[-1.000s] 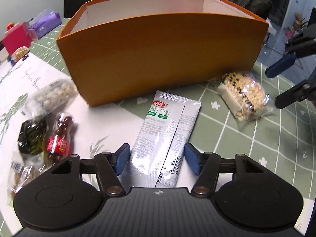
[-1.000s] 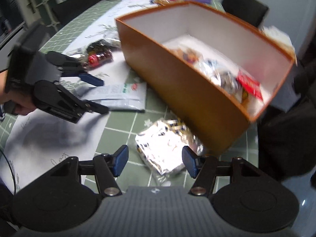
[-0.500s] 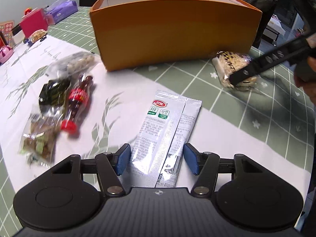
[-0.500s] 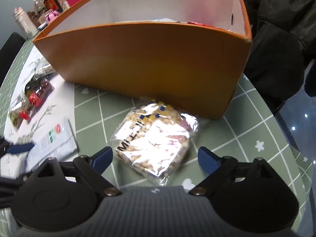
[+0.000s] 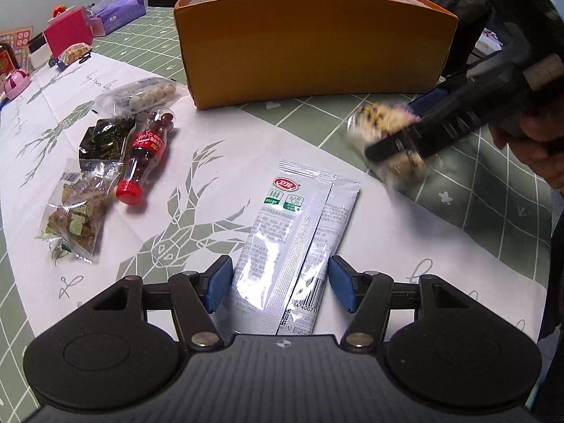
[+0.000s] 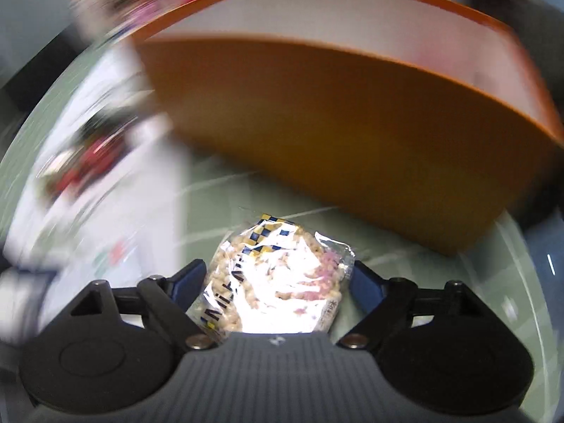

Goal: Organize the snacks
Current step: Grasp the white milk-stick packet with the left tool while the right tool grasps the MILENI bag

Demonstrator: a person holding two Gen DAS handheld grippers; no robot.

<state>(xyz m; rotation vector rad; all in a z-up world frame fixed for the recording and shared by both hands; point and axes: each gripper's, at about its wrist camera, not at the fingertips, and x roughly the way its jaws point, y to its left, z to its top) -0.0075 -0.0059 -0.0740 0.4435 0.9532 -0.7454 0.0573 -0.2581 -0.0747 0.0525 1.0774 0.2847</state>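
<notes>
My left gripper (image 5: 280,283) stands around the near end of a white flat snack sachet (image 5: 294,243) lying on the white cloth; its pads touch the sachet's edges. My right gripper (image 6: 276,282) is shut on a clear bag of puffed grain snack (image 6: 278,278) and holds it near the table. The same bag (image 5: 387,141) shows blurred in the left wrist view, in front of the orange box (image 5: 313,42). The orange box (image 6: 352,123) stands open just beyond the bag.
On the cloth to the left lie a bag of round white candies (image 5: 144,95), a dark packet (image 5: 104,137), a small cola-bottle candy (image 5: 144,151) and a clear bag of mixed snacks (image 5: 77,218). A pink box (image 5: 67,33) and purple pack (image 5: 116,14) sit far left.
My right gripper has closed from wide open onto the puffed grain bag and is moving fast. My left gripper has pulled back a little from the box, still around the sachet.
</notes>
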